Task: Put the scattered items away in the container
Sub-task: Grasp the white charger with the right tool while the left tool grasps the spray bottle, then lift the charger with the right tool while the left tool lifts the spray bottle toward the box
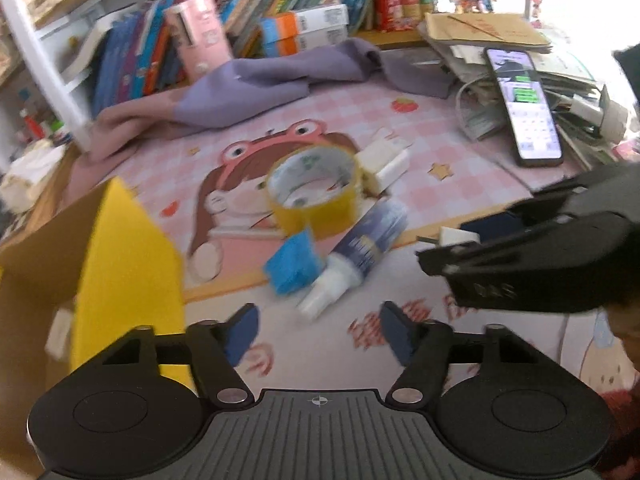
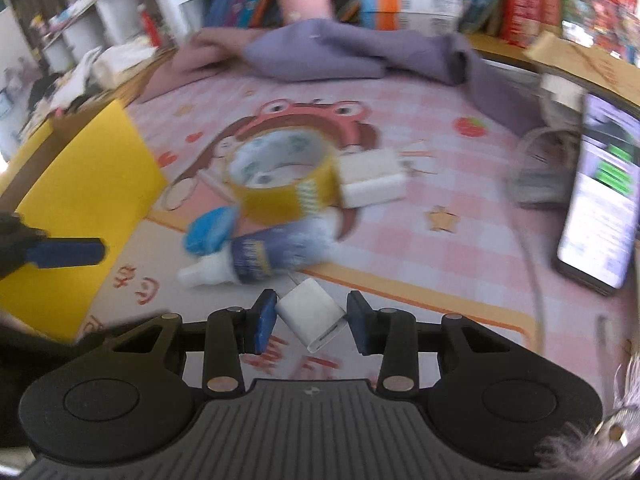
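A yellow tape roll, a blue packet, a white-capped blue bottle and white blocks lie clustered on the pink mat. A yellow cardboard box stands at the left. My left gripper is open and empty, just short of the bottle. My right gripper has its jaws around a white charger plug; a gap shows on each side. It also shows in the left wrist view.
A lit phone rests on a paper pile at the right. A purple cloth lies at the back before a row of books. A white cable runs along the mat's right side.
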Action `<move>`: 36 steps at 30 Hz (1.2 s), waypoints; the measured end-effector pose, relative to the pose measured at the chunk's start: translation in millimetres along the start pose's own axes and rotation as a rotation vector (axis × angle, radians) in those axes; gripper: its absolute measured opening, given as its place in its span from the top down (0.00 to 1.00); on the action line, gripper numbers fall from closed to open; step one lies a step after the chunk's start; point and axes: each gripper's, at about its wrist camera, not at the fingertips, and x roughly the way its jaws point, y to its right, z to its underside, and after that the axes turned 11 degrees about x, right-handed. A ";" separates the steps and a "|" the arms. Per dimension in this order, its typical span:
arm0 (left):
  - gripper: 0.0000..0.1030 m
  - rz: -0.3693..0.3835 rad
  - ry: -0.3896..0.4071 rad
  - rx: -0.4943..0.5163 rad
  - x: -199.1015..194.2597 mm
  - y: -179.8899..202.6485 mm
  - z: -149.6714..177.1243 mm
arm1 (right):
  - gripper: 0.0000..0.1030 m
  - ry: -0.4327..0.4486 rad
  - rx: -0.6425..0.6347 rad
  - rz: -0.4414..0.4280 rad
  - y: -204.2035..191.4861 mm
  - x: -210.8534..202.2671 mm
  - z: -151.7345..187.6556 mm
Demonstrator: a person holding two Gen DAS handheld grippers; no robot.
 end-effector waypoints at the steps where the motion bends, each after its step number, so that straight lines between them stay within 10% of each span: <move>1: 0.49 0.014 0.010 0.016 5.1 3.0 -5.6 | 0.65 0.002 0.012 0.009 6.0 -3.2 0.1; 10: 0.62 0.092 -0.008 0.155 57.9 8.6 -41.3 | 0.65 -0.019 0.050 0.074 32.9 -5.3 1.6; 19: 0.64 0.218 -0.042 0.040 59.1 -1.4 -44.4 | 0.64 -0.058 0.056 0.094 39.0 4.2 4.5; 36: 0.70 0.190 -0.051 0.015 68.7 7.0 -39.0 | 0.66 -0.055 -0.034 0.115 30.7 5.7 10.2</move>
